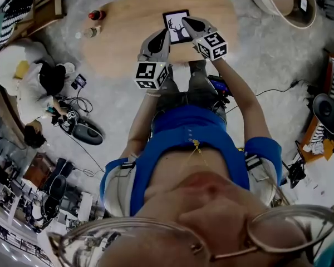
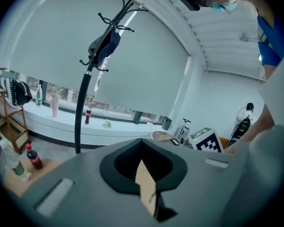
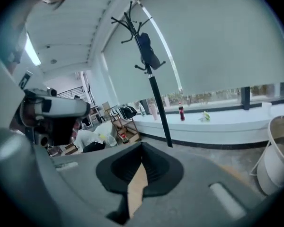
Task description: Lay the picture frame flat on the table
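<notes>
The picture frame [image 1: 176,26], black-edged with a deer silhouette on white, appears to lie flat on the oval wooden table [image 1: 128,32], near its middle. Both grippers are held up off the table, over its near edge. My left gripper [image 1: 160,35] hangs just left of the frame with its jaws together and nothing in them. My right gripper [image 1: 190,22] covers the frame's right edge from above and is also shut and empty. In the left gripper view the left gripper [image 2: 142,161] shows only a thin slit between its jaws. The right gripper [image 3: 141,162] looks the same in its own view.
Two bottles [image 1: 96,15] [image 1: 89,32] stand at the table's left end. A person [image 1: 33,77] crouches on the floor to the left among cables. A round basket [image 1: 284,1] sits at the top right. A coat stand [image 2: 85,93] rises beyond the table.
</notes>
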